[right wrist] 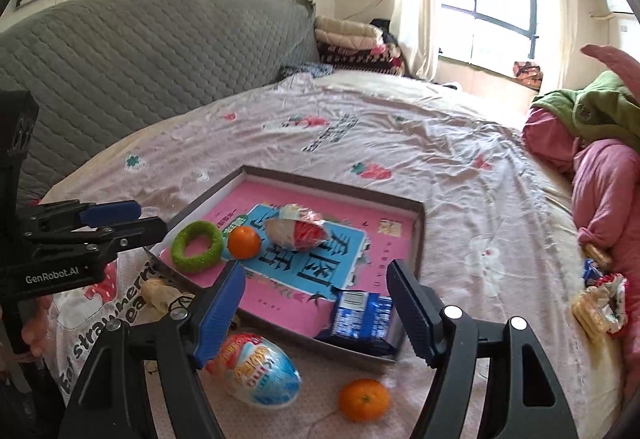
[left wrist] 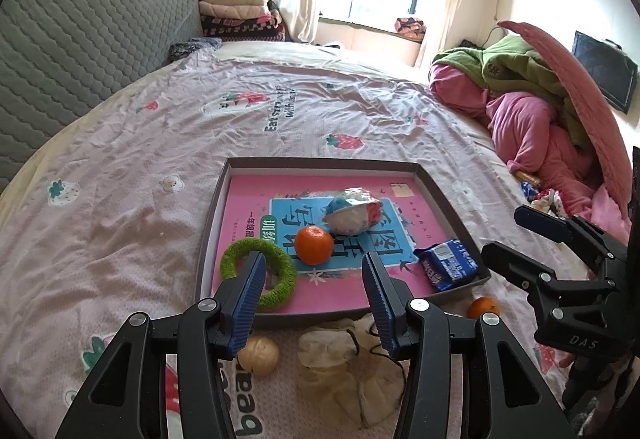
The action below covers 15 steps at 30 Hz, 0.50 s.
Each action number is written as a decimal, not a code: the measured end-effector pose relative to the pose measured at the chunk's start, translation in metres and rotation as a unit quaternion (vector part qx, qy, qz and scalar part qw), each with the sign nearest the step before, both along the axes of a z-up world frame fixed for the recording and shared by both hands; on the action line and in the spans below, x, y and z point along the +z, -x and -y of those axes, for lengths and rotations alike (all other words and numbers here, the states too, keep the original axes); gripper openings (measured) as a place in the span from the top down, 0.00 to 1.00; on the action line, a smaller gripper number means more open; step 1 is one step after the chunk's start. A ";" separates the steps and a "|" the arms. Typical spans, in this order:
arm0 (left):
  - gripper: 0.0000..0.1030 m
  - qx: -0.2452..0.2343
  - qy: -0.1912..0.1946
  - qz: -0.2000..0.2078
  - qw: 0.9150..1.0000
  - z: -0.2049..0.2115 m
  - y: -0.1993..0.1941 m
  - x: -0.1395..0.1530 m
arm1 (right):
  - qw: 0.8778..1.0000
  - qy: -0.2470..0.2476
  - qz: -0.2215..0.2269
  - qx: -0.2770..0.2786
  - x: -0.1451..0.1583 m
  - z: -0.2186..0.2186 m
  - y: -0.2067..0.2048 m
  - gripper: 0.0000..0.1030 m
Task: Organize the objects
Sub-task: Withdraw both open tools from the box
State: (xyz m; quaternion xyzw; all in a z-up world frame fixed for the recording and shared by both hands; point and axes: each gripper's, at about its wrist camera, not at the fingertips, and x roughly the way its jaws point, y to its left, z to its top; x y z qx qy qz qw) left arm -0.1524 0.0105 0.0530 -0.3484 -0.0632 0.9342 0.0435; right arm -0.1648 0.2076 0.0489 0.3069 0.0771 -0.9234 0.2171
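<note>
A shallow brown tray (left wrist: 320, 163) (right wrist: 332, 183) lies on the bed with a pink book as its floor. On it rest a green fuzzy ring (left wrist: 280, 279) (right wrist: 196, 245), an orange (left wrist: 314, 244) (right wrist: 244, 242), a wrapped egg toy (left wrist: 352, 215) (right wrist: 296, 229) and a blue snack packet (left wrist: 448, 265) (right wrist: 362, 315). My left gripper (left wrist: 314, 271) (right wrist: 148, 219) hovers open over the tray's near edge, holding nothing. My right gripper (right wrist: 316, 291) (left wrist: 504, 233) is open above the tray's near corner, with nothing between its pads.
Outside the tray lie a second egg toy (right wrist: 256, 371), a loose orange (right wrist: 364, 399) (left wrist: 483, 307), a walnut (left wrist: 258, 355) and a beige cloth pouch (left wrist: 352, 359). Pink and green bedding (left wrist: 520, 111) is heaped at right, snack wrappers (right wrist: 596, 299) beside it. A grey headboard (left wrist: 80, 39) stands on the left.
</note>
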 end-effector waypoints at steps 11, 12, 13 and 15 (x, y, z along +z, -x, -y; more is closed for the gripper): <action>0.44 -0.001 -0.003 -0.023 1.000 -0.011 -0.016 0.010 | 0.999 0.022 -0.021 -0.015 0.006 -0.013 -0.015 0.29; 0.41 0.001 -0.004 -0.023 1.000 -0.011 -0.016 0.010 | 0.999 0.023 -0.022 -0.016 0.006 -0.013 -0.016 0.29; 0.41 0.003 -0.005 -0.023 1.000 -0.010 -0.017 0.010 | 0.999 0.023 -0.021 -0.015 0.007 -0.012 -0.017 0.29; 0.41 0.006 -0.011 -0.022 1.000 -0.009 -0.018 0.010 | 0.999 0.026 -0.025 -0.019 0.008 -0.012 -0.020 0.29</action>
